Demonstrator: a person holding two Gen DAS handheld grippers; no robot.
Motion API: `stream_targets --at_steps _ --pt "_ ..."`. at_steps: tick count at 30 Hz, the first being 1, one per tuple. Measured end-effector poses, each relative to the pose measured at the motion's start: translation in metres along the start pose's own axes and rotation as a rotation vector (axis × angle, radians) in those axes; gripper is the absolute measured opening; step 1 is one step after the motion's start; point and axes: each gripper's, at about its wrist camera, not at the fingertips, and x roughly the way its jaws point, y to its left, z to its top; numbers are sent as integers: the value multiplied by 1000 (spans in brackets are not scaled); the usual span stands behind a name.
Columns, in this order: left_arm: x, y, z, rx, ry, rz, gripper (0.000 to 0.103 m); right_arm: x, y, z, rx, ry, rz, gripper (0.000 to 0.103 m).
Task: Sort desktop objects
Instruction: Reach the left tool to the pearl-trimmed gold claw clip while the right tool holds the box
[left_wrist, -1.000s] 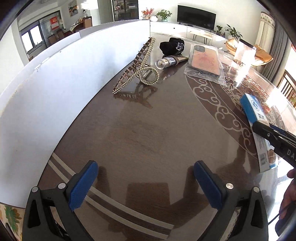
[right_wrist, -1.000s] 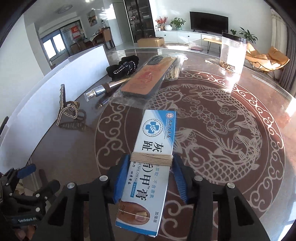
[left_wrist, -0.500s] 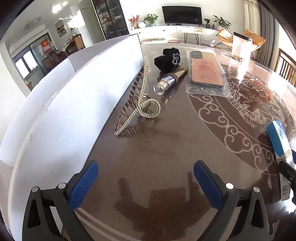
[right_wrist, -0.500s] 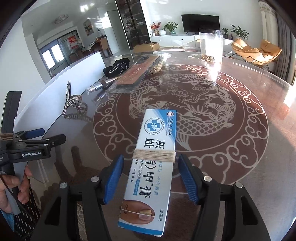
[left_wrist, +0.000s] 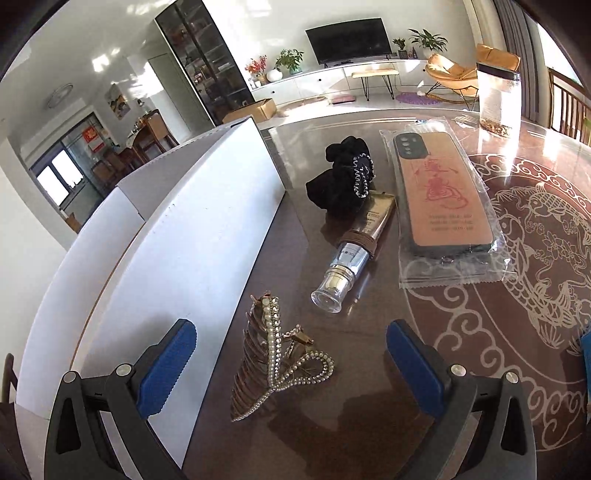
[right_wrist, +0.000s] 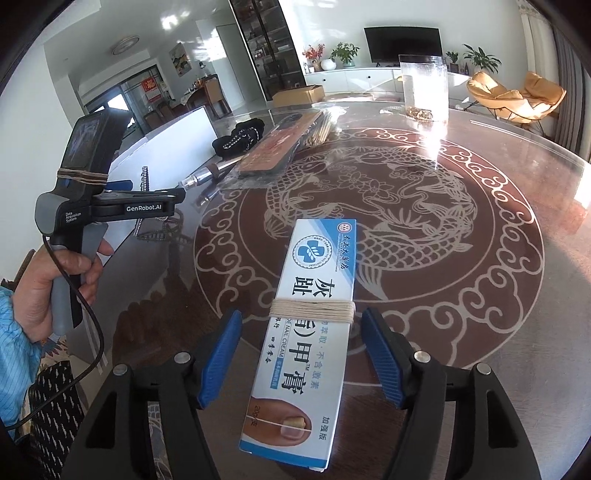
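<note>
**Cream box let go; left gripper arrives at the hair clip**

Left wrist view: the left gripper (left_wrist: 291, 358) hangs with its blue pads spread wide and nothing held. A second ago the pearl hair clip (left_wrist: 275, 363) lay far ahead; now it sits on the worktop (left_wrist: 332, 424) directly between the pads, untouched. The white divider board (left_wrist: 177, 251) stands just left of the clip. Beyond the clip lie a cosmetic tube (left_wrist: 354, 258), a black scrunchie (left_wrist: 341, 181) and a bagged phone case (left_wrist: 441, 199). The clip looks like the next item to be sorted.

Right wrist view: the right gripper (right_wrist: 301, 354) has just been opening. The nail cream box (right_wrist: 306, 325), bound with twine, was clamped a second ago; now it lies flat on the worktop between the pads, with a gap on each side, released. Left of the box, a person's hand (right_wrist: 55, 280) holds the left gripper's handle over the hair clip. The box appears placed, so this hand's step seems finished.
</note>
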Motion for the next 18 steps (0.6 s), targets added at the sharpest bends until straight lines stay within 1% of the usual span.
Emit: stream_targets --at_steps 3,6,7,12,14,17,18 --pt "10 2 2 -15 11 4 103 0 0 0 1 0 1 69" --pt "24 2 -2 -24 51 2 103 0 0 0 -1 0 -1 69" --pt "23 4 -3 -43 31 -8 103 0 0 0 0 0 0 68" --pt "29 8 1 -88 48 -41 103 0 0 1 5 -2 6 69" --pt "30 9 0 -105 38 -52 103 0 -1 0 6 -2 7 69" --pt "30 10 1 -107 54 -63 103 0 -1 0 6 -3 7 69" --pt "30 11 1 -101 68 -93 103 0 -1 1 6 -2 7 69"
